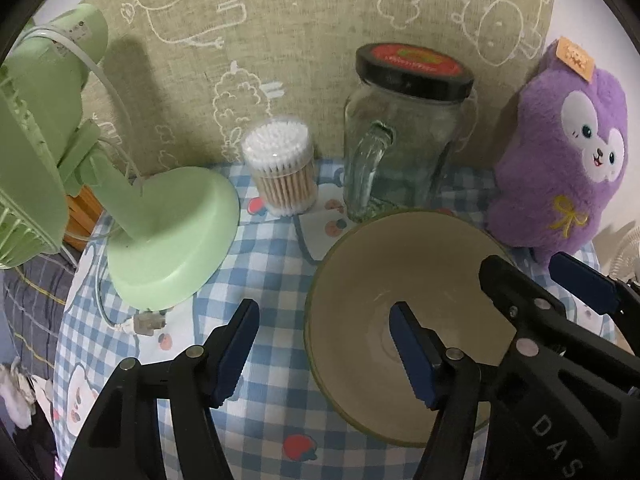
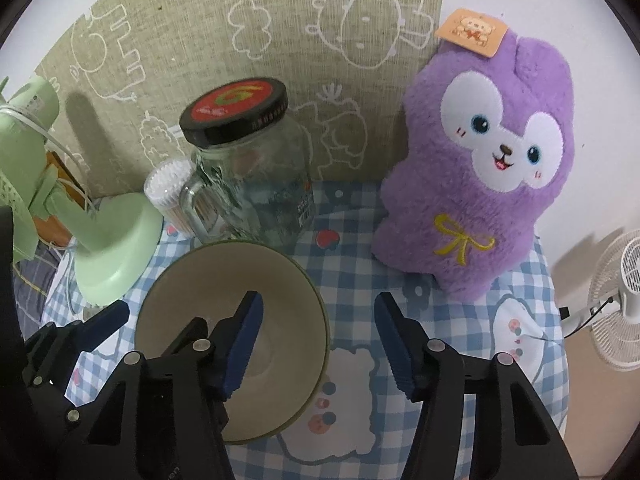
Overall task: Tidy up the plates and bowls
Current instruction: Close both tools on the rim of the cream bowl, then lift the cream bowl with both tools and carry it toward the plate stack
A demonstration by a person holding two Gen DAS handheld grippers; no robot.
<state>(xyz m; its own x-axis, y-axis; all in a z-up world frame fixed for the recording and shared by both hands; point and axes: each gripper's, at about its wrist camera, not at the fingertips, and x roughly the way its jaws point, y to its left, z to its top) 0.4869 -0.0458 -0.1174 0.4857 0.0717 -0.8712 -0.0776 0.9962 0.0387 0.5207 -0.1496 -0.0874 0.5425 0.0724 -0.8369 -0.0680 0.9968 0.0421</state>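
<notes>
Beige bowl [image 1: 404, 304] sits with opposite rim walls between your left gripper [image 1: 324, 356] and right gripper [image 2: 316, 346] – both jaws apart, nothing pinched yet. Close evenly – lift level.

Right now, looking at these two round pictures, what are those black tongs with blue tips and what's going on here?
They are hand-held tongs, one per hand, each carrying a camera that looks along its fingers. One picture is from the left tongs, the other from the right tongs. Both straddle opposite rims of a bowl on a checked cloth, not yet gripping. Behind stand a jar, cotton swabs, a green fan and a purple plush.
</notes>
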